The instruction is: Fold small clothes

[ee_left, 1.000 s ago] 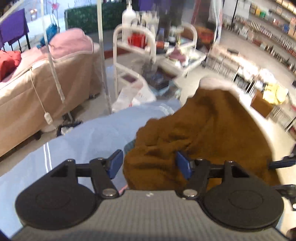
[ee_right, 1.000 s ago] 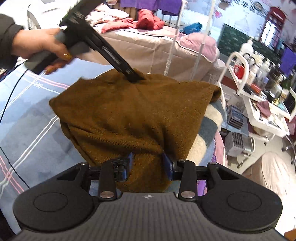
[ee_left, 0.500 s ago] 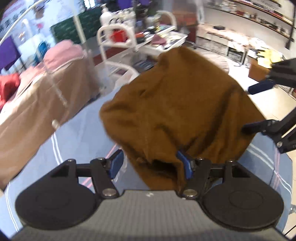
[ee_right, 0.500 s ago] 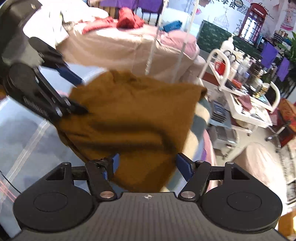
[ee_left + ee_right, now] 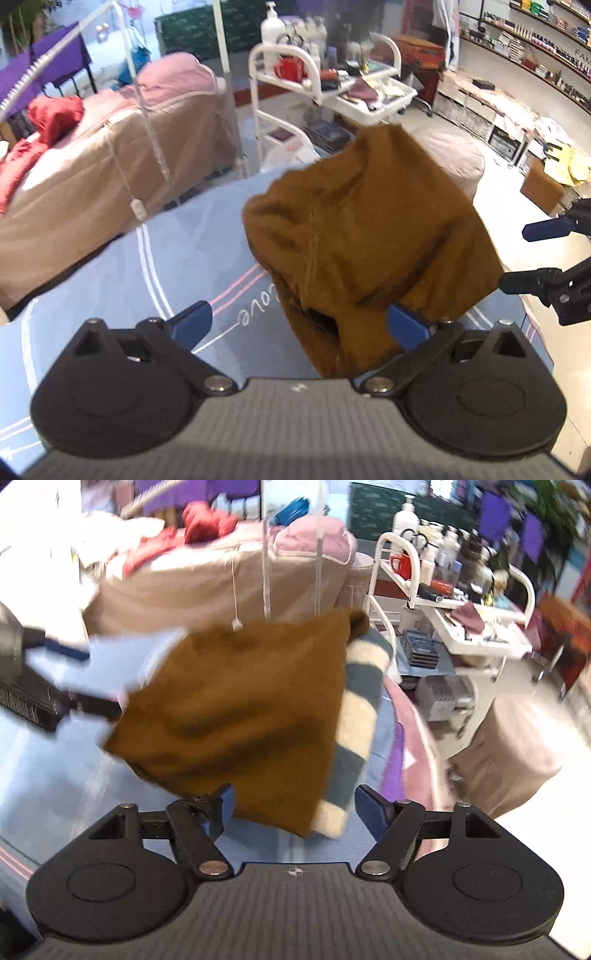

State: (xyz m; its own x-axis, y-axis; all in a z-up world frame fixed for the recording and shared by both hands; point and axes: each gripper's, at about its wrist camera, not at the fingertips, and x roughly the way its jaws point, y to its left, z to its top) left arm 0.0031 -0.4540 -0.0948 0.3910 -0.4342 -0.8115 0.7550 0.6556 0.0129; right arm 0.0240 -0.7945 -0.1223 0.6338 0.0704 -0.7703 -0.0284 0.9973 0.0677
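Brown garment (image 5: 369,236) seen folded on blue bedsheet (image 5: 110,280), near far edge. Left gripper (image 5: 299,325) fingers spread wide; right gripper (image 5: 293,805) fingers spread wide, nothing held.

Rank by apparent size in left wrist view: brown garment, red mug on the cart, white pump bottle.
1. brown garment, by far the largest, though it is nearest the camera.
2. white pump bottle.
3. red mug, close to the bottle in apparent size, so this order is unsure.

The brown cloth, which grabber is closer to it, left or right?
Left, though it's close. The brown cloth lies against one finger of the open left gripper. The right gripper, open too, sits at the cloth's striped corner, seemingly not touching it.
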